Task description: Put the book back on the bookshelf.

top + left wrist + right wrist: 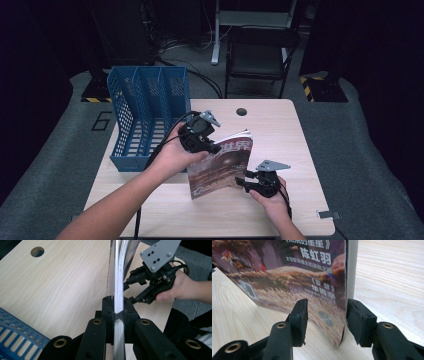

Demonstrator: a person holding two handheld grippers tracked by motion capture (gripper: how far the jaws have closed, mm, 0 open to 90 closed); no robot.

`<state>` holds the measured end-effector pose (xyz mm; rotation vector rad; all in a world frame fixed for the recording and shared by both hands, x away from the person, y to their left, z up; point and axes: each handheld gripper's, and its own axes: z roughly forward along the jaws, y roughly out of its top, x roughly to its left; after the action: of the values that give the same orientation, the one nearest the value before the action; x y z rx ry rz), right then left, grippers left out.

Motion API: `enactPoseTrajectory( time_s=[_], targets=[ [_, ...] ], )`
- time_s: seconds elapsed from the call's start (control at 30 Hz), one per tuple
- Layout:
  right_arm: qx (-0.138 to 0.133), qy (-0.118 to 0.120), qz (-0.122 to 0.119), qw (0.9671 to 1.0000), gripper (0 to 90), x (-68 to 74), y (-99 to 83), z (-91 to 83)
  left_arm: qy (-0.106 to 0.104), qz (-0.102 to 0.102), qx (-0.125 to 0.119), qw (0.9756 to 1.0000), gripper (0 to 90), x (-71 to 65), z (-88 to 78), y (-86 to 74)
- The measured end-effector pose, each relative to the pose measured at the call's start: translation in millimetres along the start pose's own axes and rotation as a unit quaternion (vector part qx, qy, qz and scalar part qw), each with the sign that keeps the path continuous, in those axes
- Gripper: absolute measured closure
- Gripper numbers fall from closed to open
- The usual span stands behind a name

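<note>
Off to my left on the pale wooden table (280,127) stood a blue file rack (145,117), its slotted compartments open toward me and its base reaching the table's left edge. A round cable hole (241,111) sat in the tabletop near the far edge. Beyond the table I saw a dark chair (260,55) on the grey floor, loose cables (197,75) trailing beside it, and a yellow-and-black striped block (320,87) farther right.
</note>
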<state>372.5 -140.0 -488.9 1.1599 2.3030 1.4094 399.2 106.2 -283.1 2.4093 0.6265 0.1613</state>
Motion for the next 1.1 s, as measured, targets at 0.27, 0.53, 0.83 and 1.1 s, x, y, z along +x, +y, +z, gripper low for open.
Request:
enactPoseTrajectory(
  time_s=[0.27, 0.53, 0.83, 1.1],
  targets=[
    [0.001, 0.0, 0.001, 1.0, 51.4, -0.7, 0.0, -0.8, 0.014, -0.003, -0.006, 0.9999, 83.8, 4.2, -8.7, 0.9],
    [0.003, 0.005, 0.001, 1.0, 51.2, -0.7, 0.0, -1.0, 0.017, -0.004, -0.009, 0.9998, 83.8, 7.0, -17.0, 1.8],
    [0.003, 0.006, 0.004, 1.0, 51.2, -0.5, -0.2, -1.2, 0.025, -0.01, -0.013, 0.9996, 83.8, 12.5, -32.1, 5.7],
    [0.003, 0.005, 0.005, 1.0, 51.2, -0.6, -0.4, -1.3, 0.035, -0.022, -0.026, 0.9988, 83.8, 21.8, -51.0, 9.7]
  ],
)
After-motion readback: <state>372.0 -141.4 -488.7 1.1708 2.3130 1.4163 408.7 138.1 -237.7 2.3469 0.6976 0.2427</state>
